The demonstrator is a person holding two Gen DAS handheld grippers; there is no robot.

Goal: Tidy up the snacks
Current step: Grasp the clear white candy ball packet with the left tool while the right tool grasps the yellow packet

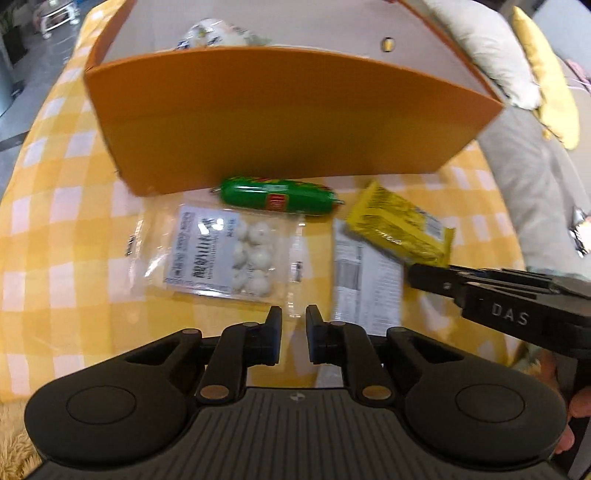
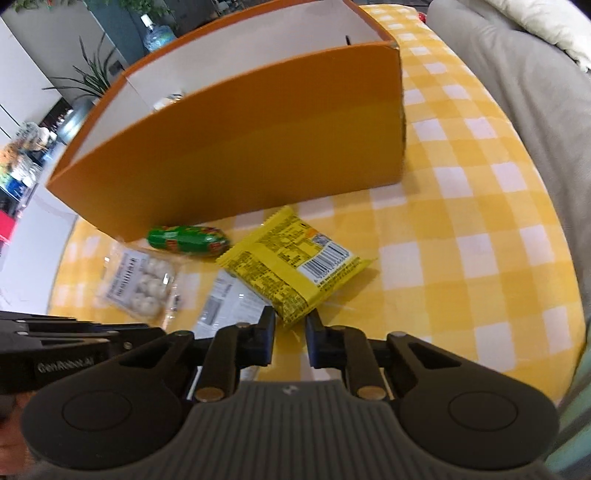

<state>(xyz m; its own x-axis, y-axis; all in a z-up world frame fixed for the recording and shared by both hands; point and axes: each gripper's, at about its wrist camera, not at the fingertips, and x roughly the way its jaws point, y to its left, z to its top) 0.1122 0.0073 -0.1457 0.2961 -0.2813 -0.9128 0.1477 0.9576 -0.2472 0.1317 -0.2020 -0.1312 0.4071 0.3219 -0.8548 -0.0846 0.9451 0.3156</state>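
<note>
An orange cardboard box [image 1: 280, 122] stands on the yellow checked tablecloth, also in the right wrist view [image 2: 236, 155]; a white snack bag [image 1: 218, 33] lies inside. In front of it lie a green sausage [image 1: 277, 195], a clear packet of white balls [image 1: 229, 254], a white flat packet [image 1: 365, 280] and a yellow snack packet [image 1: 402, 225]. My left gripper [image 1: 293, 317] is open, its tips at the near edge of the clear packet. My right gripper [image 2: 290, 319] is open, its tips either side of the near corner of the yellow packet [image 2: 295, 266]. The sausage [image 2: 188, 240] lies behind.
A grey sofa with cushions [image 1: 517, 66] borders the table on the right. The right gripper's body [image 1: 498, 299] reaches in from the right in the left wrist view. Plants and a water bottle [image 2: 157, 33] stand behind the box.
</note>
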